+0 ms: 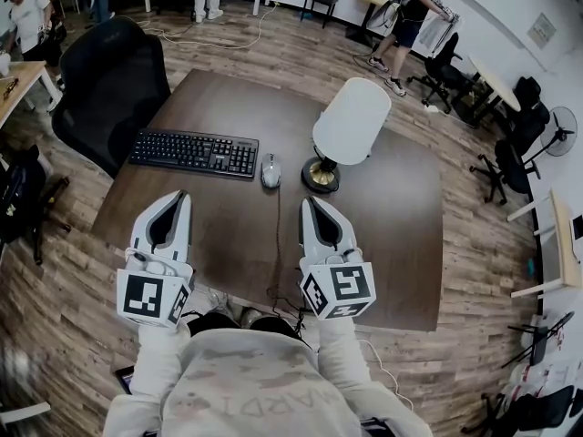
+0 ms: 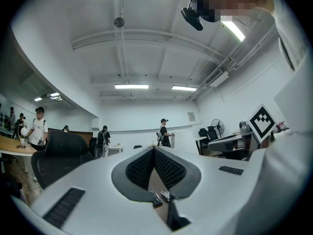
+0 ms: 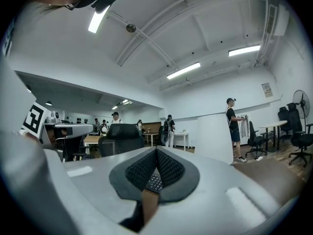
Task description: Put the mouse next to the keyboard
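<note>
Lying adjacent: one mouse (image 1: 271,170), one keyboard (image 1: 194,153)

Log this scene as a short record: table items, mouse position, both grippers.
table: dark wood; bears keyboard, mouse, lamp
keyboard: black, far left part of the table
mouse: close beside the keyboard's right end in the head view
lamp: white shade, right of the mouse
left gripper: shut, empty, over the near side
right gripper: shut, empty, over the near side
</note>
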Demonstrator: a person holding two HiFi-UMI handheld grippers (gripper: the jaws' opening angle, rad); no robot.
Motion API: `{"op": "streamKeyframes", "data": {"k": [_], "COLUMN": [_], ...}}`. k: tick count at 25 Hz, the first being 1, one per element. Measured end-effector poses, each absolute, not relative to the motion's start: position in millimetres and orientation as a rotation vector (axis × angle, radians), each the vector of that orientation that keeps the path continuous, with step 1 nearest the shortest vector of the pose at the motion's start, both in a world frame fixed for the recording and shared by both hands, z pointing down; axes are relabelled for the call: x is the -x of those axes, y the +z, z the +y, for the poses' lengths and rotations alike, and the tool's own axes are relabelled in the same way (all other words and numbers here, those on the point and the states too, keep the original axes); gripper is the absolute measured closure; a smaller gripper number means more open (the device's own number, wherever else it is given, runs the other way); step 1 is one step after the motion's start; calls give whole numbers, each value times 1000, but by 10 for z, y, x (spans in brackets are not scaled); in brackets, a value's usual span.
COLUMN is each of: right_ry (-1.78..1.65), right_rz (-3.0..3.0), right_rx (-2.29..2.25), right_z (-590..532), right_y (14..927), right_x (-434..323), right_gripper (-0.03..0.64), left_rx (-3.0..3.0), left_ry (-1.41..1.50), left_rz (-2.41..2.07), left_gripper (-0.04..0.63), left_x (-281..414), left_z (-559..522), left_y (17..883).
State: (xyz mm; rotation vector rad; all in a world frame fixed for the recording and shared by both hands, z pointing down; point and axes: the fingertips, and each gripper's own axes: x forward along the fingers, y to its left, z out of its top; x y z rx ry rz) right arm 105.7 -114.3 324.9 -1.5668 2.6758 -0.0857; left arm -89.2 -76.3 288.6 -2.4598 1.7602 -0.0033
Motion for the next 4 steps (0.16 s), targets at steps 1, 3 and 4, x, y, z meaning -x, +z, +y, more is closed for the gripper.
{"op": "streamKeyframes", "data": {"k": [1, 3, 4], "right_ry": [-86, -88, -88], "right_rz": [2675, 2675, 2676], "right_rx": [1566, 1565, 1565], "right_z": [-1152, -1170, -1179], "right_y": [3251, 3259, 3263], "right_x": [-1054, -1041, -1033], "right_gripper": [606, 606, 606], "left_rx": [2459, 2459, 2459], "left_ry": [-3, -4, -4], "left_rz": [1761, 1761, 1762], "left_gripper": [589, 589, 589], "left_x": [896, 907, 914], "left_z": [-772, -788, -796], "left_y": [2890, 2899, 2903]}}
